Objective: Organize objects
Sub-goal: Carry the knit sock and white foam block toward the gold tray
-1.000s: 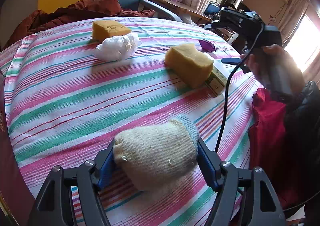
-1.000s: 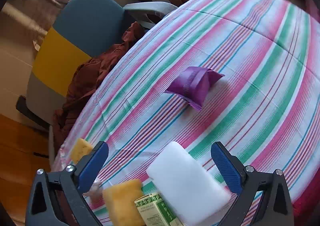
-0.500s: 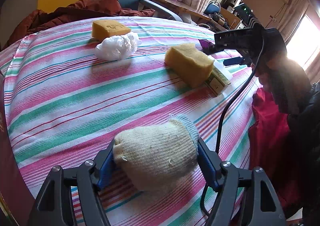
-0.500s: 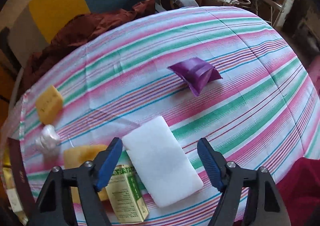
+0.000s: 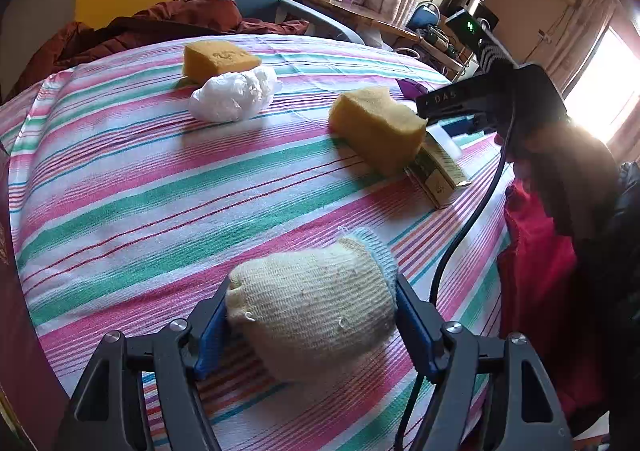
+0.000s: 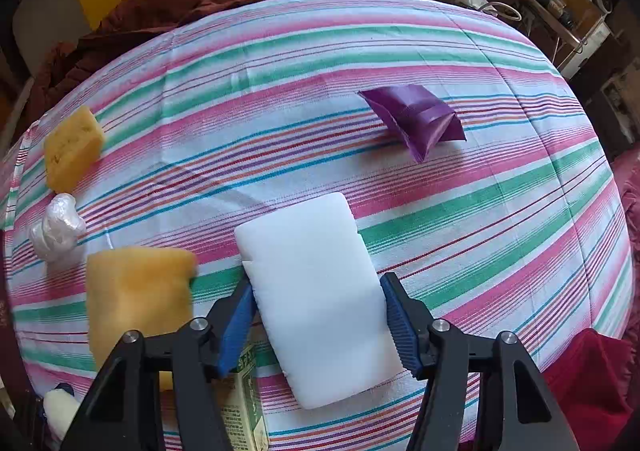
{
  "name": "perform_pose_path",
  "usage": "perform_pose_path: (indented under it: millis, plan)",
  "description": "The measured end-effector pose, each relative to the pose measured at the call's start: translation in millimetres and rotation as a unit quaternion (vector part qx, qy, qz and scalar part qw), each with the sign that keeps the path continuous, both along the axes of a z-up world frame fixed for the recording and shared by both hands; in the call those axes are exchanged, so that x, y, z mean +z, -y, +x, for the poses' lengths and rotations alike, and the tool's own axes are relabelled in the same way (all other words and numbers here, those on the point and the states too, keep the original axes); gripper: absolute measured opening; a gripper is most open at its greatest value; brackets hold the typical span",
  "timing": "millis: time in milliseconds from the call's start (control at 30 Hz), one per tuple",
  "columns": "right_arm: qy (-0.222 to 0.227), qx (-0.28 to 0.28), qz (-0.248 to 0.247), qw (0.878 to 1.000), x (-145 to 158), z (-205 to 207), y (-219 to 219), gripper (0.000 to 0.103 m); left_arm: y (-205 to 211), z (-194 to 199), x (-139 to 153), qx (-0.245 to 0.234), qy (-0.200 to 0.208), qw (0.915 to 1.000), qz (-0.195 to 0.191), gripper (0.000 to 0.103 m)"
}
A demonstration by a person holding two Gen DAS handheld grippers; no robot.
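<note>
The left gripper [image 5: 312, 325] is clamping the knitted glove [image 5: 316, 311] at the table's [image 6: 500, 231] near edge, while the right gripper's [image 6: 318, 325] jaws are closing around the white foam block [image 6: 316, 291], pads touching, for lifting

Your knitted cream glove [image 5: 312, 315] lies near, balled up – the flat white foam block [image 6: 316, 291] lies right, just beside the green box [image 6: 244, 403] and yellow sponge [image 6: 136, 291].

The right gripper [image 6: 318, 319] is closing on a white foam block [image 6: 316, 291] lying on the striped tablecloth [image 6: 460, 211], its blue pads at the block's sides. A purple packet [image 6: 416, 117] lies beyond; a yellow sponge [image 6: 136, 295] and a green box [image 6: 244, 407] sit left.
</note>
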State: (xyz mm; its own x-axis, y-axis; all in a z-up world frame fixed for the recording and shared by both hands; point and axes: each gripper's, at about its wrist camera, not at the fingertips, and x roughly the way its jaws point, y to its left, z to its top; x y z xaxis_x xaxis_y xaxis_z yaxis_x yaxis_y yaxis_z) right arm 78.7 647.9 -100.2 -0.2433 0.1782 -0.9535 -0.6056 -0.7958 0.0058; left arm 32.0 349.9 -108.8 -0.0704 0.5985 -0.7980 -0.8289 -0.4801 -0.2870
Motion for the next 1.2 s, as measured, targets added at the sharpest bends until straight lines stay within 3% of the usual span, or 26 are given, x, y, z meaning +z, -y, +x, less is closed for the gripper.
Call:
perform_pose_path:
  millis: [233,367,500,800,1200]
  plan:
    - [-0.127,-0.023,0.036,0.991,50,20,-4,0.060,4,-3,6,0.009,0.003,0.9999,-0.009,0.070]
    - [-0.196,-0.024,0.053,0.979,71,6,12,0.061,19,-4,25,0.031,-0.017,0.9994,-0.004,0.070]
    - [-0.233,0.000,0.046,0.971,93,5,37,0.061,42,-10,52,0.068,-0.042,0.9968,0.004,0.070]
    - [-0.255,0.085,0.017,0.963,118,-14,118,0.062,104,-21,101,0.150,-0.115,0.9816,0.023,0.070]
    - [-0.270,0.181,-0.048,0.944,118,-46,231,0.062,167,-28,115,0.221,-0.146,0.9641,0.024,0.070]
